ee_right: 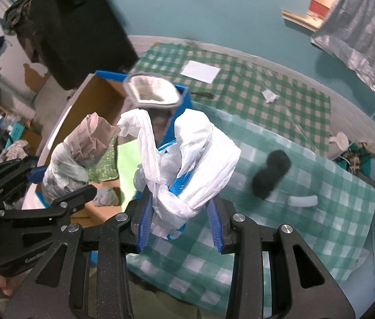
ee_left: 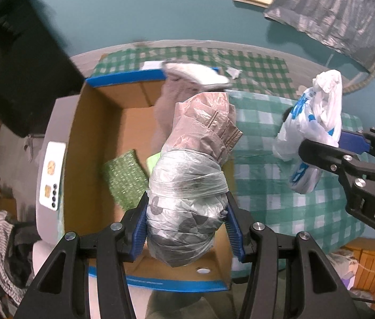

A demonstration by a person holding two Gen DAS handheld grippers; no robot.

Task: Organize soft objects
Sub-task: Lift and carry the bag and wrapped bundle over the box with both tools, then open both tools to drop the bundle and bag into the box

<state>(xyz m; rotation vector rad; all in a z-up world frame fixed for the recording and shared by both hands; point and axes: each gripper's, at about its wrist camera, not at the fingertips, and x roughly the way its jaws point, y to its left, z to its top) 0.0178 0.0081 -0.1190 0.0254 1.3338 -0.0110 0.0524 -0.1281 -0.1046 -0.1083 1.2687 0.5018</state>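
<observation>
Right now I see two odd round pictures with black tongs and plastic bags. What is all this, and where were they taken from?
There is no robot. A person holds a hand-held gripping tool in each hand, and each tool carries a wide-angle camera looking along its two blue-padded fingers, hence the round pictures.

One picture is from the left tool. It is clamped on a bundle of rolled plastic bags, above an open cardboard box that already holds a green scrubbing pad.

The other picture is from the right tool. It is clamped on a knotted white and blue plastic bag, above a green checked cloth. On that cloth lie a black fuzzy thing and a small white roll.

Each tool also shows at the edge of the other's picture.
</observation>
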